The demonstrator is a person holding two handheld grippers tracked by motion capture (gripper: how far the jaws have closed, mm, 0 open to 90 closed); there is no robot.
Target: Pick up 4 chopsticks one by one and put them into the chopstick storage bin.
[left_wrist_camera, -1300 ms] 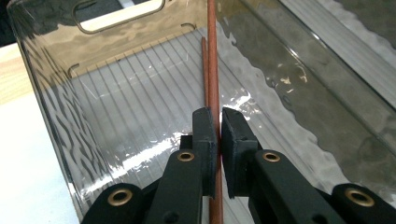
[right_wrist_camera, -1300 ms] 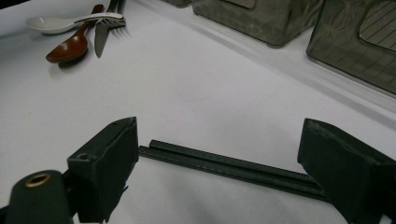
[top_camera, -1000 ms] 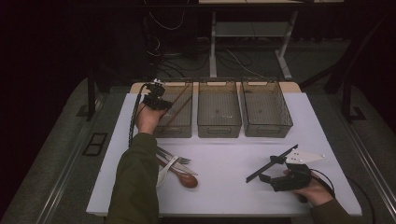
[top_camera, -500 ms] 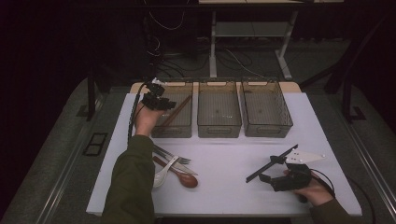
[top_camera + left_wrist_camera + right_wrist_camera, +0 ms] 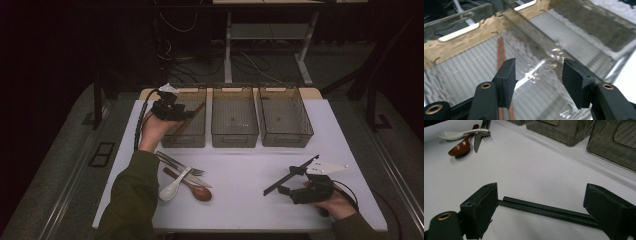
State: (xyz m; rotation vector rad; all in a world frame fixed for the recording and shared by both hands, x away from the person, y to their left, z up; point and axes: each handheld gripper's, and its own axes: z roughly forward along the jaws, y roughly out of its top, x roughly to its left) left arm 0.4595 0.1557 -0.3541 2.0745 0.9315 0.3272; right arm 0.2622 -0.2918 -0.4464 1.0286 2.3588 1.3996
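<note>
While the left gripper (image 5: 172, 111) hangs over the leftmost bin (image 5: 186, 138) with its jaws apart and nothing between them, the brown chopsticks (image 5: 189, 120) already sit inside that bin, leaning from the floor up toward the far corner. So my read is that this is a sort-the-cutlery job and the drop-off step on the left is pretty much done.

The right gripper (image 5: 300, 187) is down at the near side of the table (image 5: 240, 170), jaws wide apart, with the pair of black chopsticks (image 5: 290, 175) lying flat just ahead of it. I'd guess that's the next grab: close on both sticks together near the middle so they don't splay, then carry them to a bin.

The right gripper view is handy here: it shows the black chopsticks (image 5: 549, 210) lying crosswise right between its jaws but not yet pinched, which is hard to judge from above. The left gripper view shows the brown chopsticks (image 5: 500, 53) resting on the ribbed bin floor just beyond its left jaw. The high view alone gives the leftover pile near the left forearm: white spoon (image 5: 172, 187), brown spoon (image 5: 197, 190), fork (image 5: 182, 165).
</note>
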